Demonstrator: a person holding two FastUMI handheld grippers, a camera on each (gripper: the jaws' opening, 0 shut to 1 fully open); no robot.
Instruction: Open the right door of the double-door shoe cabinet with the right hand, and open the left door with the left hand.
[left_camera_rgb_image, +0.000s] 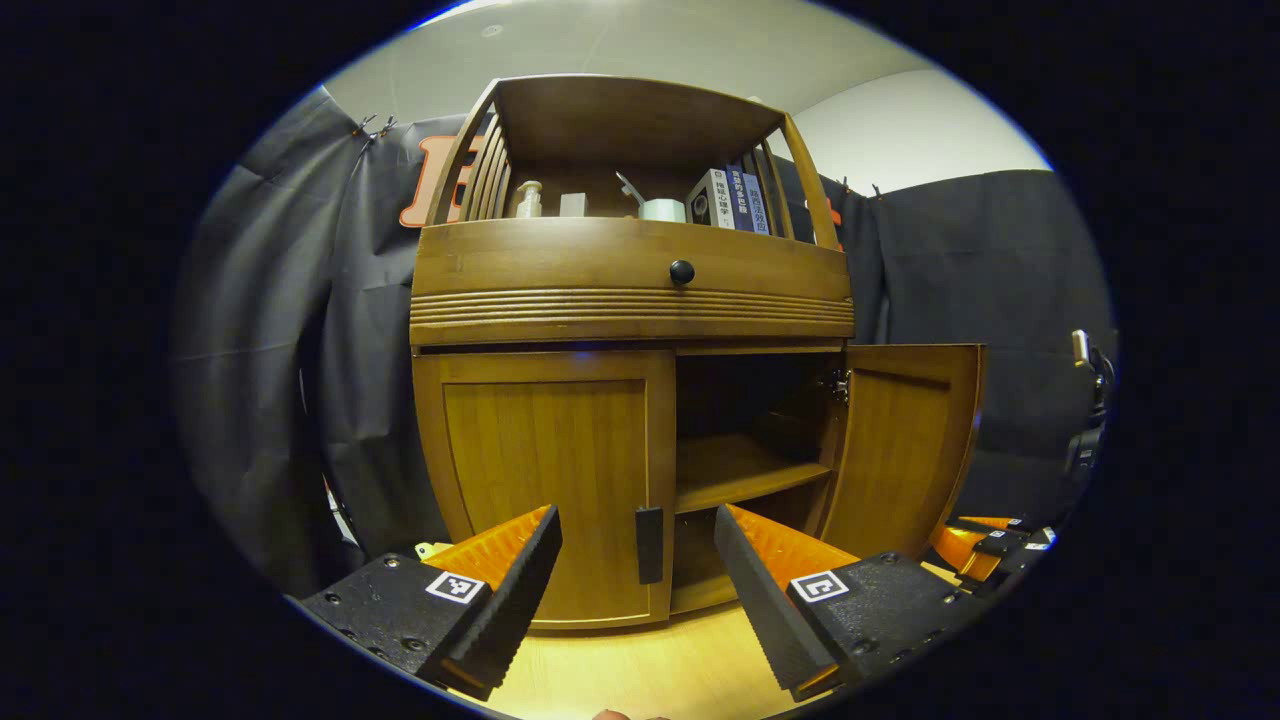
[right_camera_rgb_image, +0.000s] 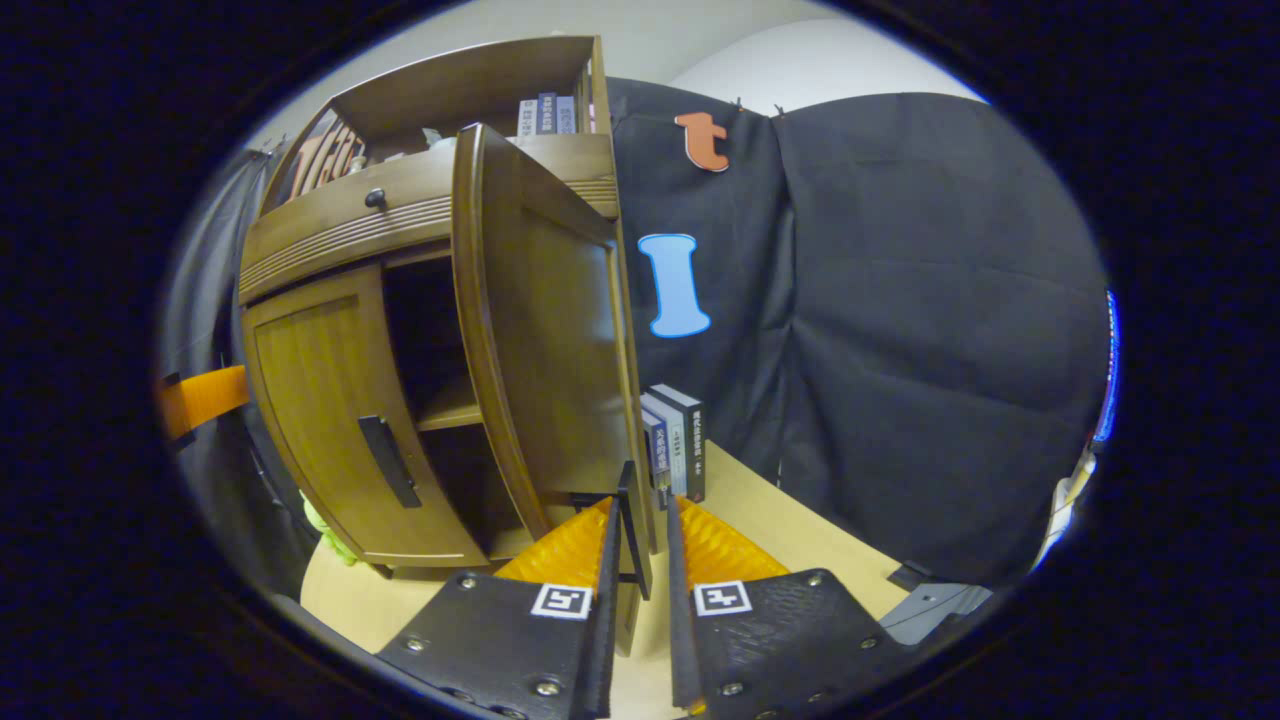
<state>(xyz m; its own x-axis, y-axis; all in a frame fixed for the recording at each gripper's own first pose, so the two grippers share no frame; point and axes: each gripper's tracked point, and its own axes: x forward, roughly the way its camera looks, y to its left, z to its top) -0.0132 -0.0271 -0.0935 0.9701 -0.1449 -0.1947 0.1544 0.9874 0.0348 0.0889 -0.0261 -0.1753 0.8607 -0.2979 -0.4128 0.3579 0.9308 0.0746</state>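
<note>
In the left gripper view, the left hand-held gripper (left_camera_rgb_image: 637, 560) is spread wide and grasps nothing. Its fingers stand to either side of the dark handle (left_camera_rgb_image: 649, 544) on the left door (left_camera_rgb_image: 545, 480), one before the door panel and one before the open compartment, with clear air between the pads and the handle.

In the right gripper view, the right hand-held gripper (right_camera_rgb_image: 640, 545) is clenched on the thin dark handle (right_camera_rgb_image: 630, 530) of the right door (right_camera_rgb_image: 545, 350); the two fingers stand nearly together with the handle squeezed between them.

The shoe cabinet (left_camera_rgb_image: 630, 300) stands on the light wooden worktop (left_camera_rgb_image: 640, 670), toward its back edge against the black cloth wall. Its left door is flat shut. The right door is swung out well past the cabinet front, baring a dark compartment with one shelf (left_camera_rgb_image: 745, 470) across it. Above the doors runs a drawer front with a round black knob (left_camera_rgb_image: 682, 271), and an open top shelf holds books (left_camera_rgb_image: 735, 200) and small containers.

Bare worktop lies in front of the cabinet. To the right of the open door a few books (right_camera_rgb_image: 678, 440) stand upright on the worktop, just beside the door's outer edge, with the cloth wall close behind them.
</note>
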